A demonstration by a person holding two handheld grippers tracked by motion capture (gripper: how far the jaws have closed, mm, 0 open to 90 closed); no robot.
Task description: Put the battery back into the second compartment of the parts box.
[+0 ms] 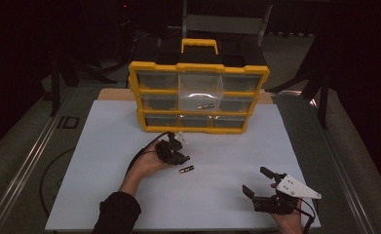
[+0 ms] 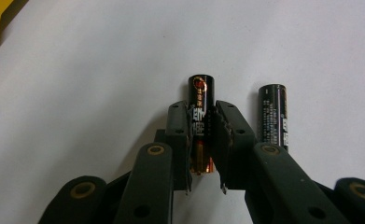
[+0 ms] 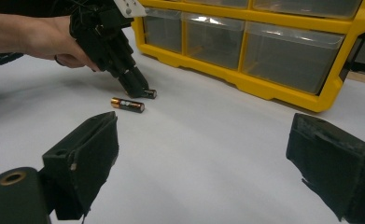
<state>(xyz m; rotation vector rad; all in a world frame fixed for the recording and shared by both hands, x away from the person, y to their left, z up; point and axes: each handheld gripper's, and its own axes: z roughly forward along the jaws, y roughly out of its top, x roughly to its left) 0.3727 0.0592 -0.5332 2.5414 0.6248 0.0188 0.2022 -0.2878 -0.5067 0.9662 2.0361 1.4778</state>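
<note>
Likely a batteries-into-organizer job, roughly midway: one battery (image 1: 205,106) already lies in the pulled-out middle drawer (image 1: 200,92) of the yellow organizer (image 1: 198,97) at the desk's far edge, one loose battery (image 1: 186,169) waits mid-desk (image 1: 105,146), just beside the gripped battery (image 2: 200,116). The left gripper (image 1: 174,152), tilted down at the desk just in front of the organizer, has its jaws closed around that battery's body. The right gripper (image 1: 256,187) hovers near the desk's near right corner, jaws wide apart, holding nothing.
</note>
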